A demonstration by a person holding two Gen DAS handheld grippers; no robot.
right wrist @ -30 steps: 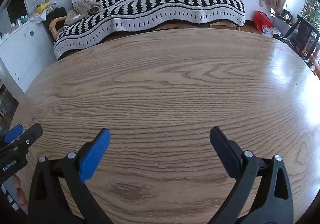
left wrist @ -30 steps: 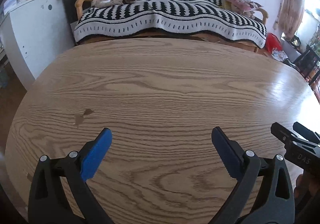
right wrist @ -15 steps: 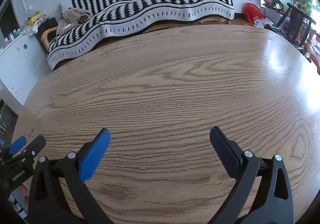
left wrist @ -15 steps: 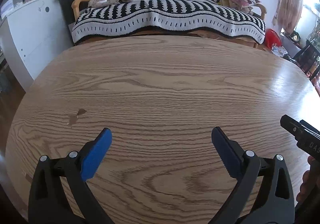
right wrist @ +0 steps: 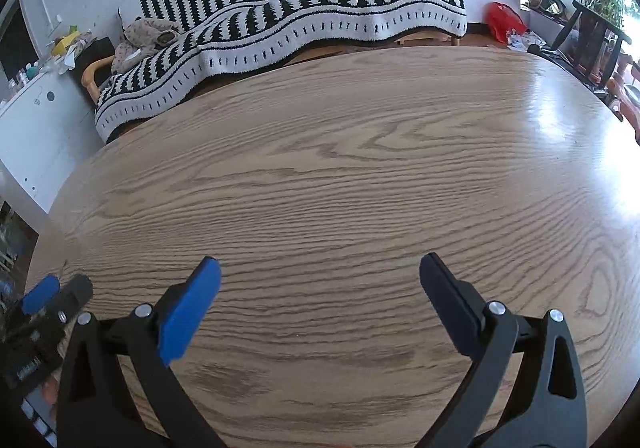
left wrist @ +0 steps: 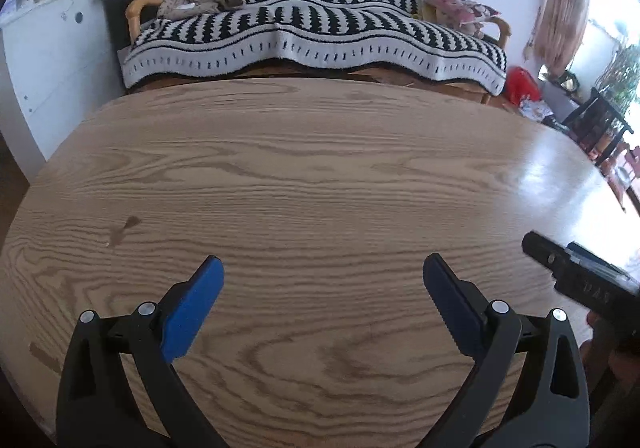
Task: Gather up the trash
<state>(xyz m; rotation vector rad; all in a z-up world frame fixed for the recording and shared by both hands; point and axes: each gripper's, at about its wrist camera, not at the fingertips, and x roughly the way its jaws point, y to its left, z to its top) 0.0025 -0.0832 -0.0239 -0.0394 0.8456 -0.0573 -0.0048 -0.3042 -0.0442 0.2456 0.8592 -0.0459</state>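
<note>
Hovering over the bare wooden table (left wrist: 320,176), the left gripper (left wrist: 322,280) and right gripper (right wrist: 320,280) both stand wide and hold nothing. No trash shows on it, so the step looks like searching; next comes finding a piece.

Left wrist view: the table's (left wrist: 320,176) far edge sits lower in frame than 1.0 s ago, and more of the striped sofa (left wrist: 312,28) and the wall above it shows. The dark stain (left wrist: 124,230) on the wood has shifted leftward and slightly up in frame. The right gripper (left wrist: 560,260), at the right margin, dipped at 0.5 s ago and now reaches further in again. Right wrist view: sofa and table edge have tilted, left end lower, and slid down-right. The left gripper (right wrist: 60,292) at the left margin now appears lower and blurred.
</note>
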